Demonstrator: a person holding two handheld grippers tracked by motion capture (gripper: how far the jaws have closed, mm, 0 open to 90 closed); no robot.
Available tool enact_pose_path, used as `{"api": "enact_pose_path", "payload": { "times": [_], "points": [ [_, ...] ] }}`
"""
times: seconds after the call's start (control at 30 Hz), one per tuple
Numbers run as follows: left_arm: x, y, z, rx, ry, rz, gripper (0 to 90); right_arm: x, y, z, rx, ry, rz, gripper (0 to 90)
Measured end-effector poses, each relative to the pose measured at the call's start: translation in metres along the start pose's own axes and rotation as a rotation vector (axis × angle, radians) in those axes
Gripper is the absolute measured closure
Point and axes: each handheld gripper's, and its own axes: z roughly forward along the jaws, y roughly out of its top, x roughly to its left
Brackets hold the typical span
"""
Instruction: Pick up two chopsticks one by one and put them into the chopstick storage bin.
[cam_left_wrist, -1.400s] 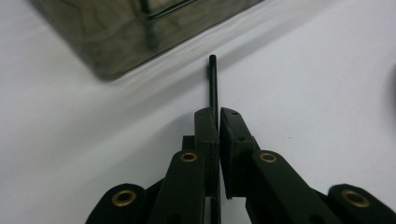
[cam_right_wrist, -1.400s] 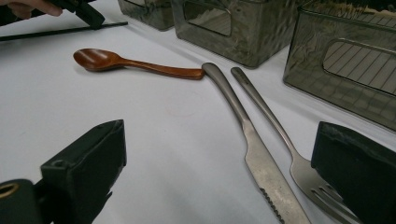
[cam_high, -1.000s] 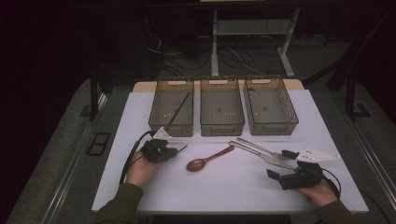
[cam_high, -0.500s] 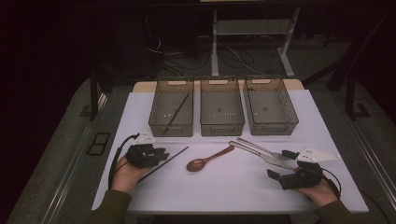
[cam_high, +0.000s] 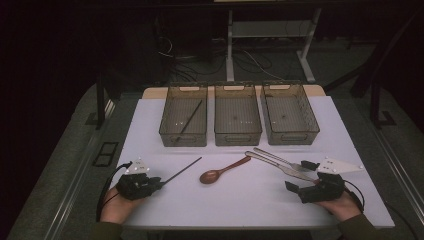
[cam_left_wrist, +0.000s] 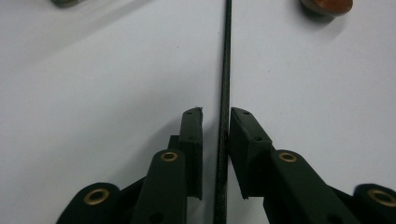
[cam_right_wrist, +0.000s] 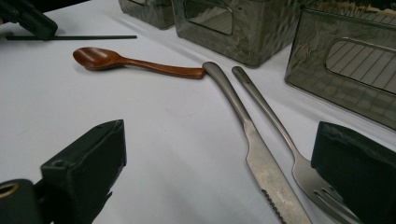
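Note:
A thin black chopstick (cam_high: 182, 170) (cam_left_wrist: 226, 70) lies flat on the white table (cam_high: 240, 200). Its near end runs between the jaws of my left gripper (cam_high: 159, 184) (cam_left_wrist: 217, 111). Those jaws have just been closing a little, and a gap still shows on one side, so the gripper is open. A brown wooden spoon (cam_high: 222, 170) (cam_right_wrist: 121, 59) lies at mid-table. A steel knife (cam_high: 280, 166) (cam_right_wrist: 261, 163) and fork (cam_high: 280, 158) (cam_right_wrist: 271, 116) lie side by side on the right. My right gripper (cam_high: 301, 176) (cam_right_wrist: 224, 140) rests open at their blade and tine ends.
Three clear bins stand in a row at the back: left bin (cam_high: 167, 131), holding another black chopstick (cam_high: 190, 119), middle bin (cam_high: 237, 136), right bin (cam_high: 312, 131). The table's front edge runs just below both hands.
The left gripper has drawn back toward the near left corner. The chopstick it was shut on now lies on the table. The right gripper has stayed put.

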Motion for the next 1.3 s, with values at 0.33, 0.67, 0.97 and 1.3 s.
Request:
{"api": "enact_pose_path", "payload": {
  "times": [0.33,0.67,0.97,1.3],
  "points": [
    [-0.001,0.000,0.001,0.007,-0.013,-0.010,83.1,0.000,0.000,0.000,-0.001,-0.001,-0.001,2.5],
    [-0.001,0.005,-0.004,0.000,-0.005,-0.005,84.7,0.000,0.000,-0.001,-0.003,-0.001,-0.002,2.5],
    [-0.005,0.015,-0.015,-0.047,0.002,-0.039,84.7,0.000,0.000,0.000,0.003,0.000,-0.001,2.5],
    [-0.012,0.033,-0.024,-0.100,0.012,-0.081,84.7,0.000,0.000,0.000,0.002,-0.003,-0.001,2.5]
  ]
}}
